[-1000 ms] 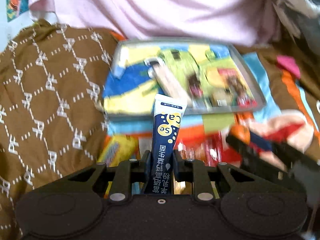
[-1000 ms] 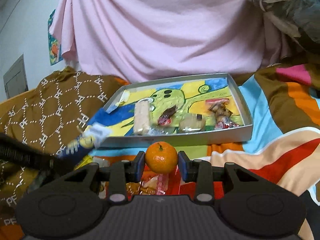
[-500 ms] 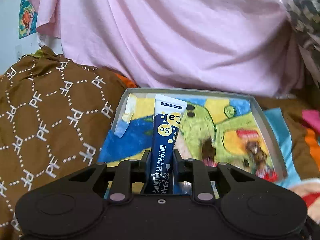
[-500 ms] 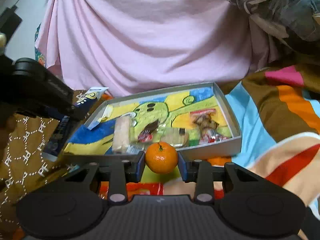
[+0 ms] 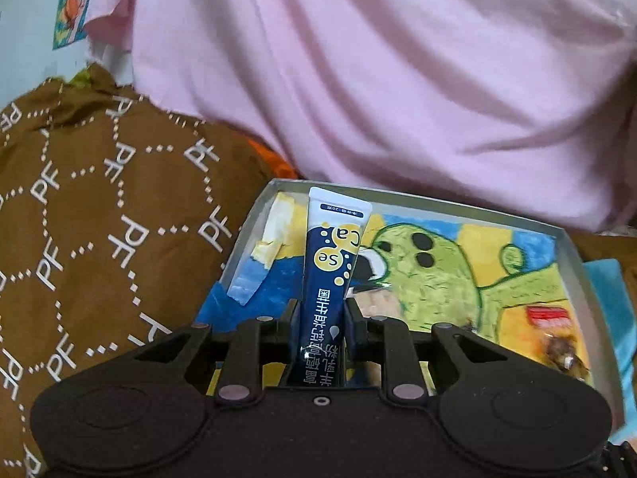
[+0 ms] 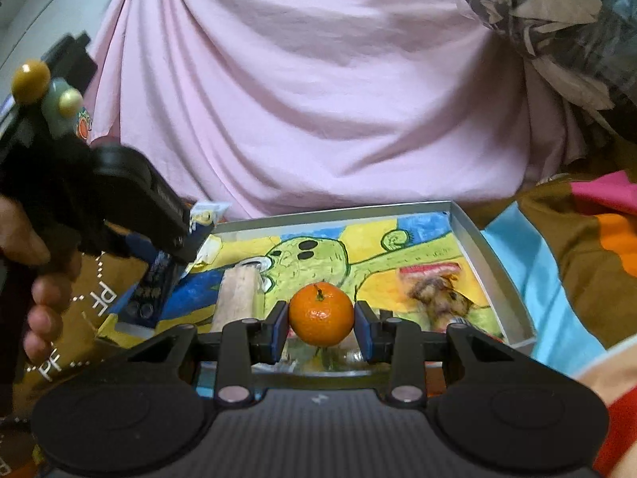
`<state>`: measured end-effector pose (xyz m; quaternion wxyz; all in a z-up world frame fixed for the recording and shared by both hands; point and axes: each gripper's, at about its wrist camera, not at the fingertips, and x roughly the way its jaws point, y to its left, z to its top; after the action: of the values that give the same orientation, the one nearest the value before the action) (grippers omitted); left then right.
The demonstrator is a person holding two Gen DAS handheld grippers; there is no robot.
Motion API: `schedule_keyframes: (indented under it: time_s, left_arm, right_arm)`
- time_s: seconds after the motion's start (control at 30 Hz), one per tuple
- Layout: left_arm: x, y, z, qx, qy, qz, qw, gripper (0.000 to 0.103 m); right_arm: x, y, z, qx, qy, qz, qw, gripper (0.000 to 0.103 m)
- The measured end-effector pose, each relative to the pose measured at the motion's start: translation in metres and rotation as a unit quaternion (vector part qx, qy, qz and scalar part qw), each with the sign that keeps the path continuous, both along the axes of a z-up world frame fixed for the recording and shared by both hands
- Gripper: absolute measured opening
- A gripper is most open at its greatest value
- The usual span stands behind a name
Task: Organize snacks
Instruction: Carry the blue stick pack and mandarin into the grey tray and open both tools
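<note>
My left gripper [image 5: 320, 318] is shut on a navy and white snack sachet [image 5: 332, 275] and holds it upright above the near left part of the grey tray [image 5: 573, 255]. My right gripper [image 6: 320, 324] is shut on a small orange mandarin [image 6: 321, 314] above the tray's near edge [image 6: 493, 263]. The tray has a green cartoon picture on its floor. In it lie a beige wrapped bar [image 6: 237, 292], a brown wrapped snack [image 6: 442, 298] and a red packet [image 5: 547, 316]. The left gripper with its sachet [image 6: 159, 275] shows at the left of the right wrist view.
A brown patterned blanket [image 5: 99, 247] lies left of the tray. Pink cloth [image 6: 318, 99] hangs behind it. A striped colourful blanket [image 6: 577, 263] lies to the right. A torn paper strip [image 5: 262, 263] rests on the tray's left wall.
Both grippers have risen and moved forward over the tray, each still holding its item. The left gripper now sits higher at the tray's left side.
</note>
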<state>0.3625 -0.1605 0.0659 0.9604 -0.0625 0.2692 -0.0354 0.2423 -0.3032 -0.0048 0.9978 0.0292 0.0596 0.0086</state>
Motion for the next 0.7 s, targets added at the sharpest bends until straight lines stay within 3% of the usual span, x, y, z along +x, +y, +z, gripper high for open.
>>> schedule_keyframes:
  time_s: [0.17, 0.5, 0.7]
  left_arm:
    - [0.009, -0.003, -0.011, -0.005, 0.011, 0.001, 0.9999, 0.024]
    - [0.009, -0.014, -0.019, 0.001, 0.019, -0.009, 0.9998, 0.024]
    - [0.009, -0.013, -0.021, 0.002, 0.02, -0.008, 0.9998, 0.025]
  right_arm:
    - [0.008, 0.001, -0.005, 0.007, 0.011, 0.004, 1.0, 0.04]
    - [0.009, 0.01, -0.007, -0.048, 0.033, -0.005, 0.998, 0.039]
    - [0.011, 0.01, -0.007, -0.052, 0.039, -0.007, 0.998, 0.039]
